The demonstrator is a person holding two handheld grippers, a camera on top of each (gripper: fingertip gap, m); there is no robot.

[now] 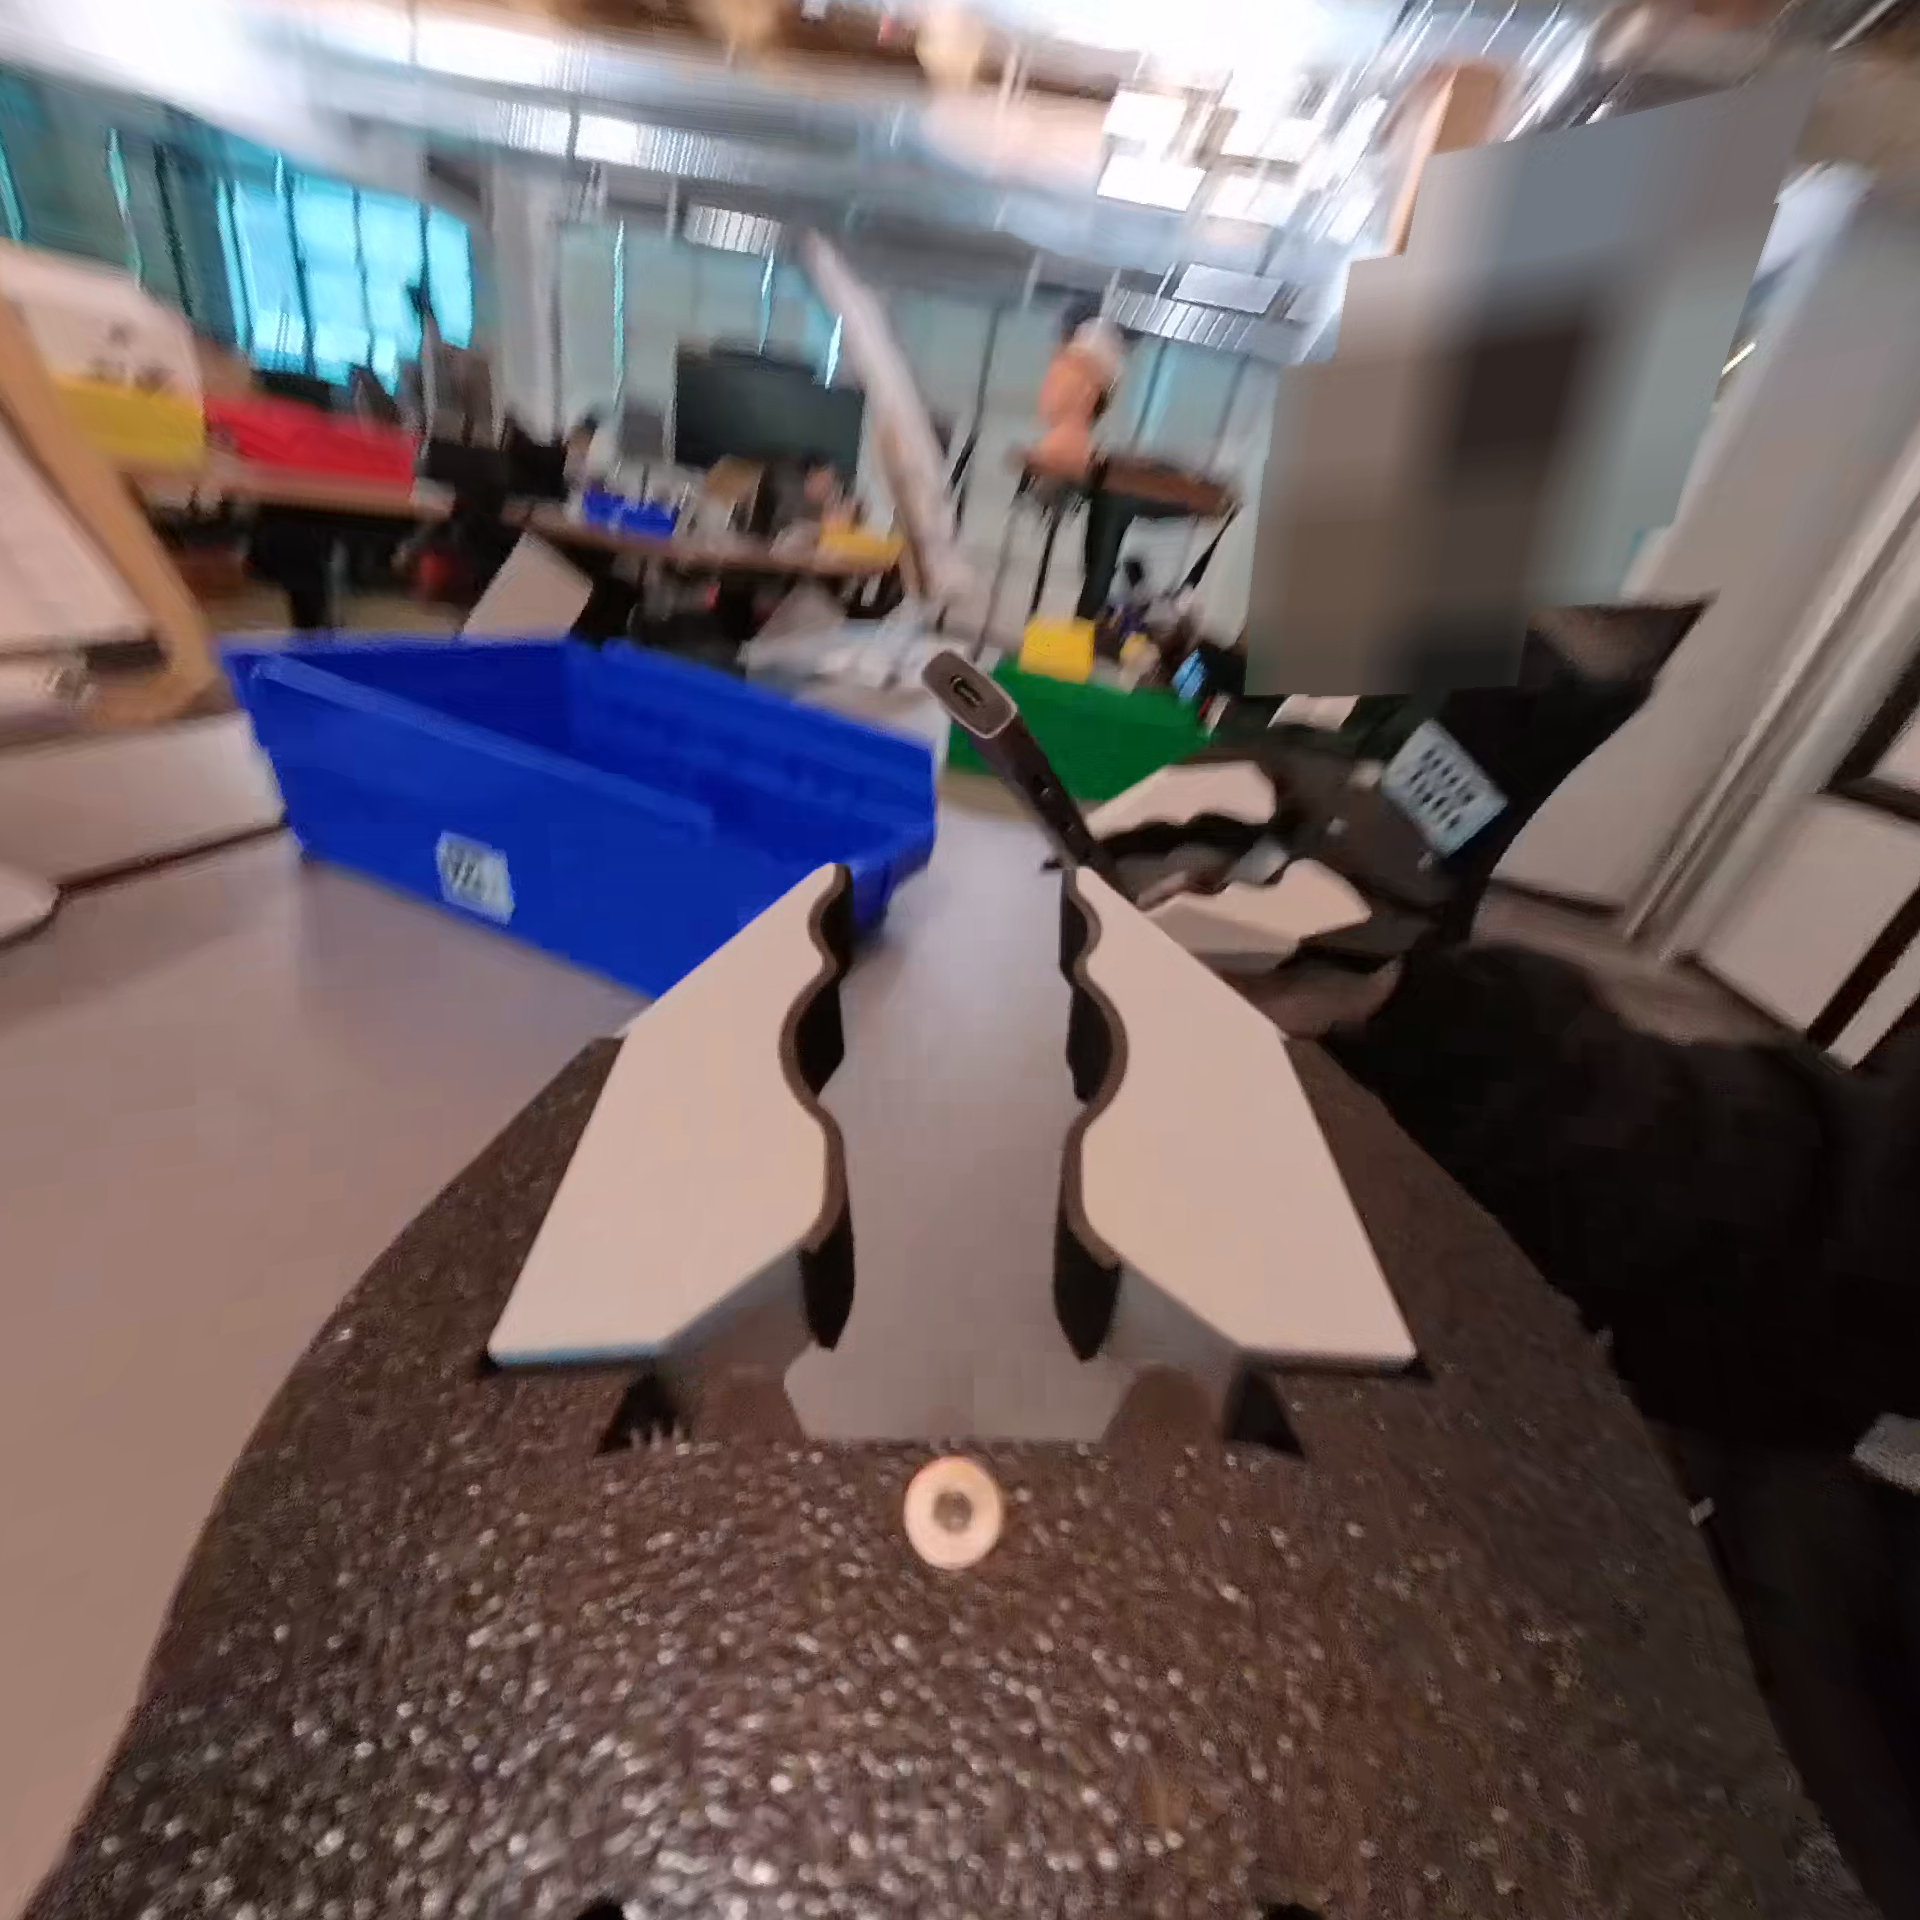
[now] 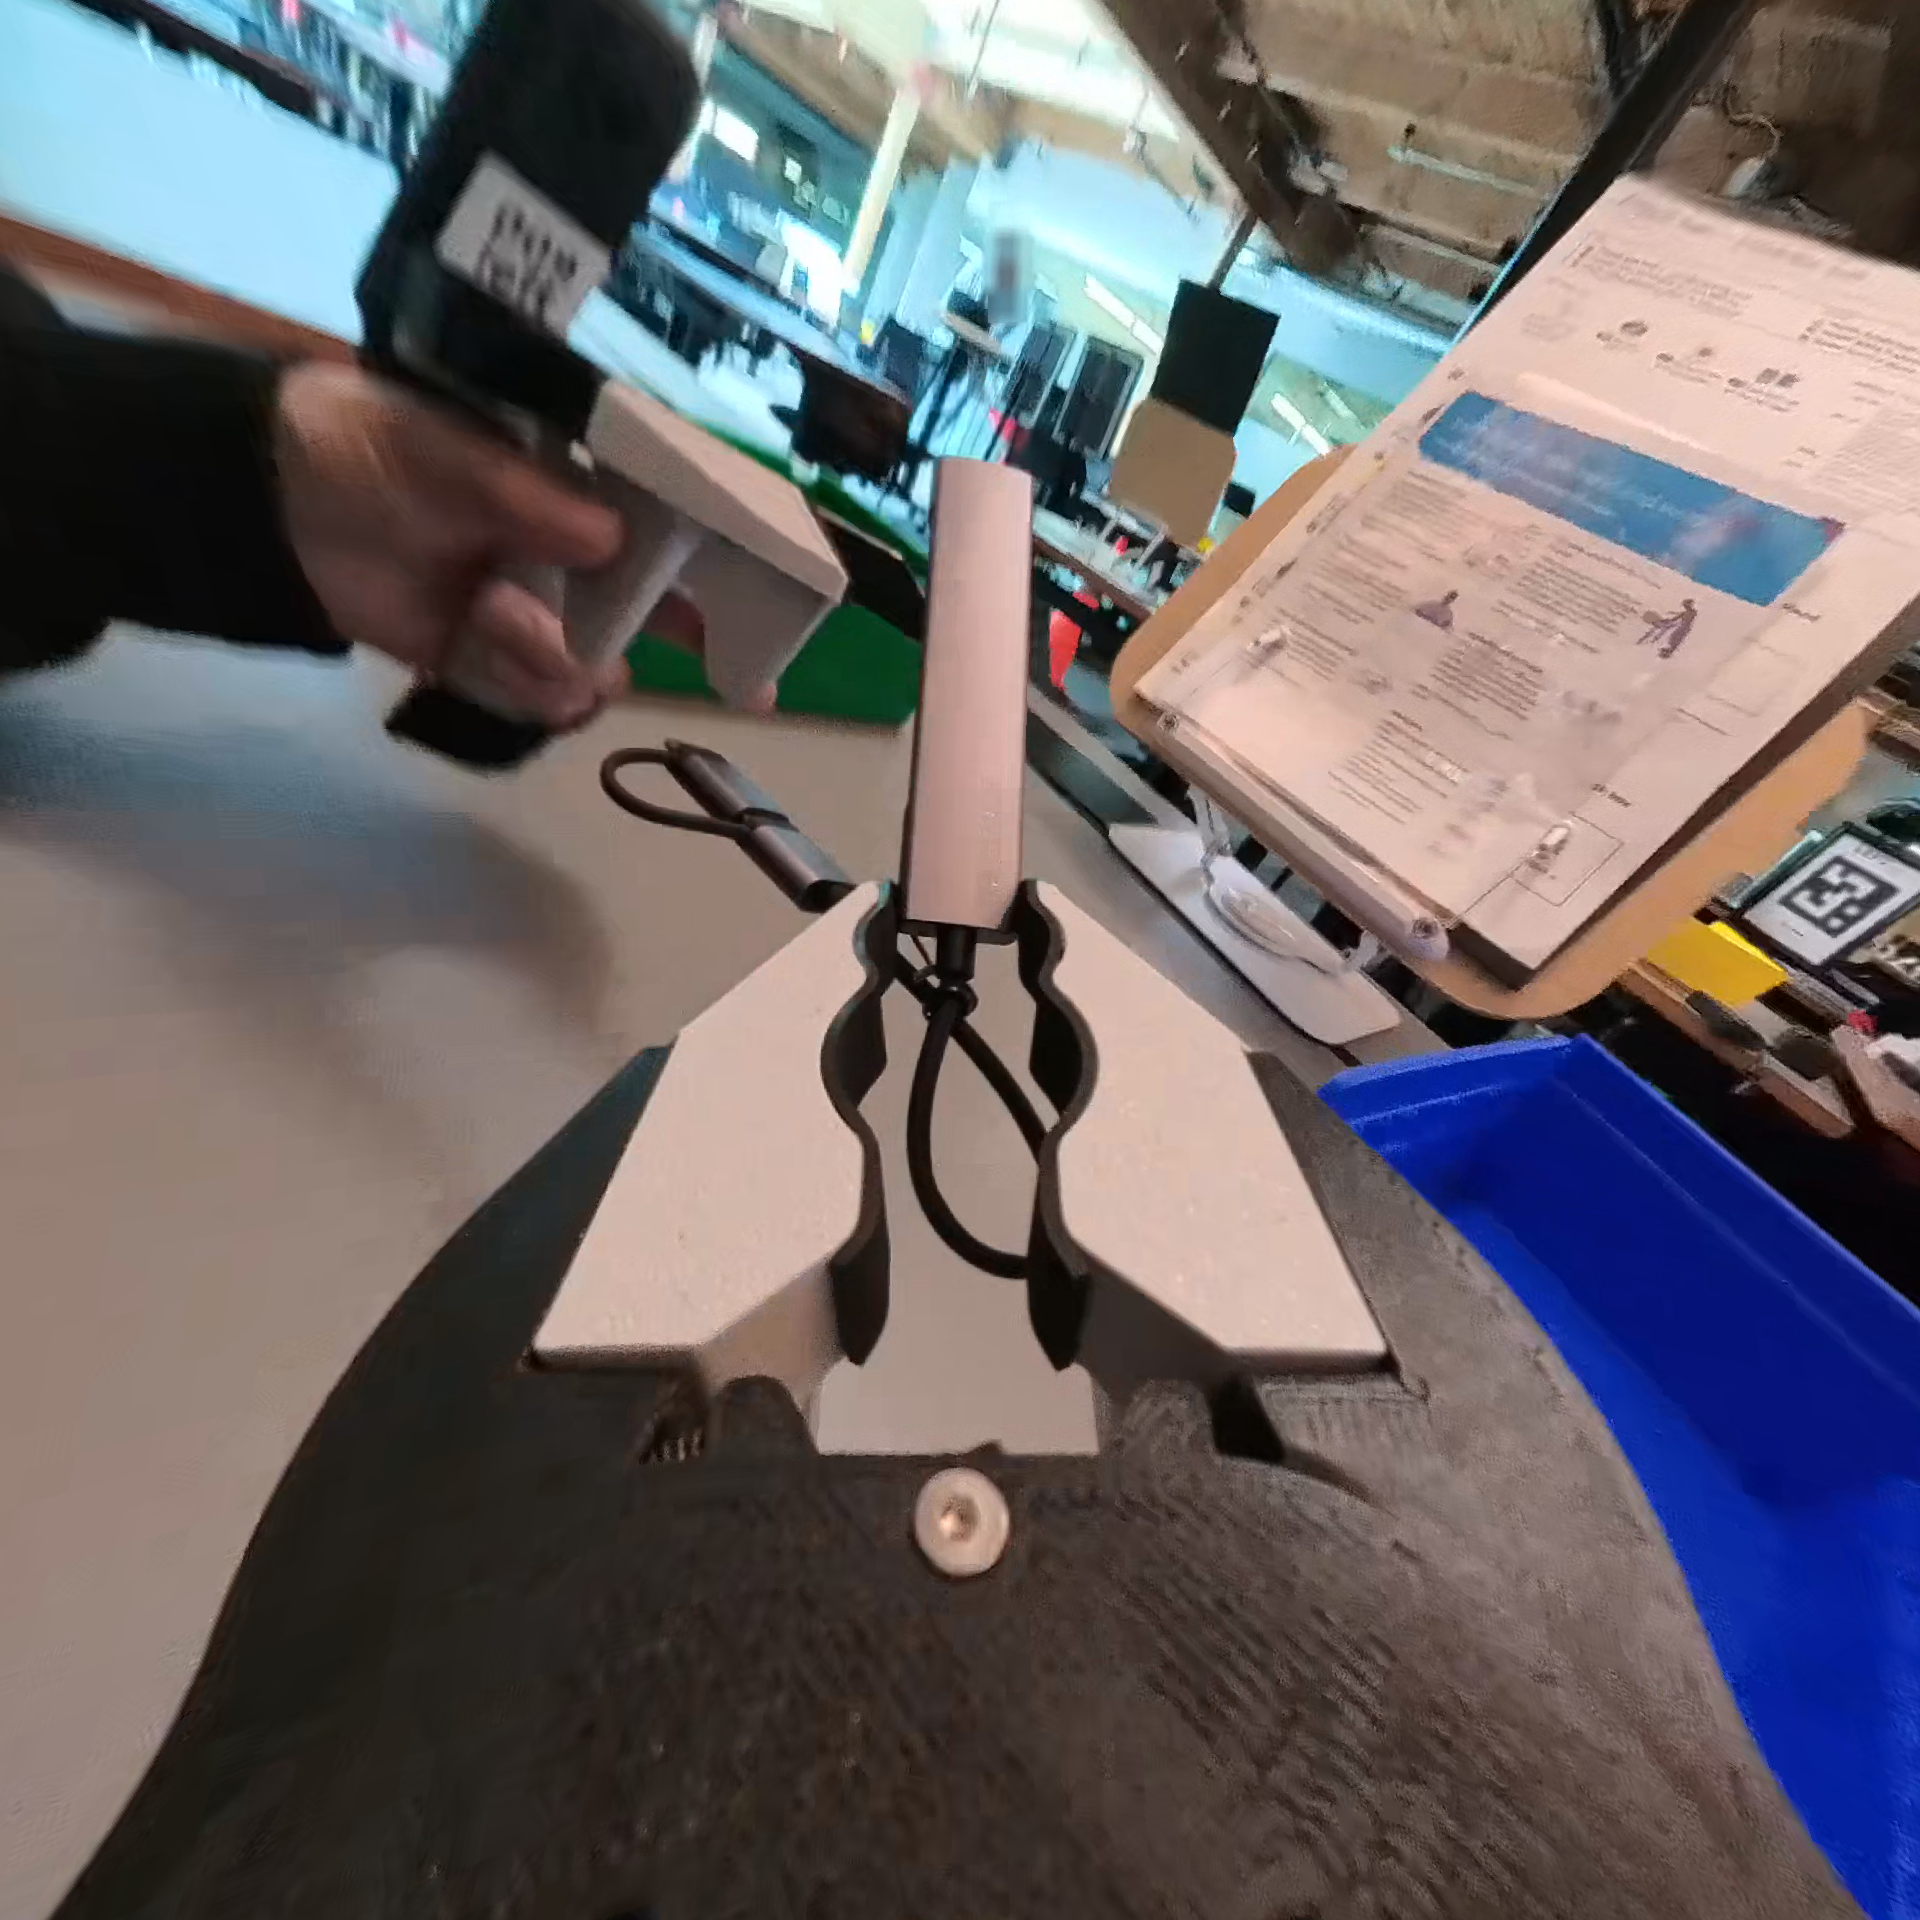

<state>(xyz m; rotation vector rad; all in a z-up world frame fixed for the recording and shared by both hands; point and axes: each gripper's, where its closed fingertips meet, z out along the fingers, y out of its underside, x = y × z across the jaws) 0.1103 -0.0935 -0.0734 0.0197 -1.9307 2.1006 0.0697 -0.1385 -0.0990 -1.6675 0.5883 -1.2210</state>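
Observation:
My right gripper [image 2: 951, 914] is shut on the lower end of a slim grey metal adapter stick [image 2: 971, 686], which stands upright out of the fingertips. The stick's short black cable [image 2: 935, 1132] loops back between the fingers. Its dark plug ends [image 2: 774, 831] hang to the left above the grey table [image 2: 260, 1039]. My left gripper [image 1: 956, 894] is open and empty above the table, with the stick's tip [image 1: 971, 691] just beyond its right finger. In the right wrist view a hand holds the left gripper [image 2: 779, 634] at the upper left.
A blue plastic bin [image 1: 582, 790] stands on the table left of and beyond the left gripper; it also shows at the right edge of the right wrist view [image 2: 1662, 1299]. A wooden stand with printed sheets [image 2: 1558, 582] rises at the right. A black sleeve [image 1: 1610, 1143] fills the right. Across from one pair of fingers to the other is roughly 7 cm.

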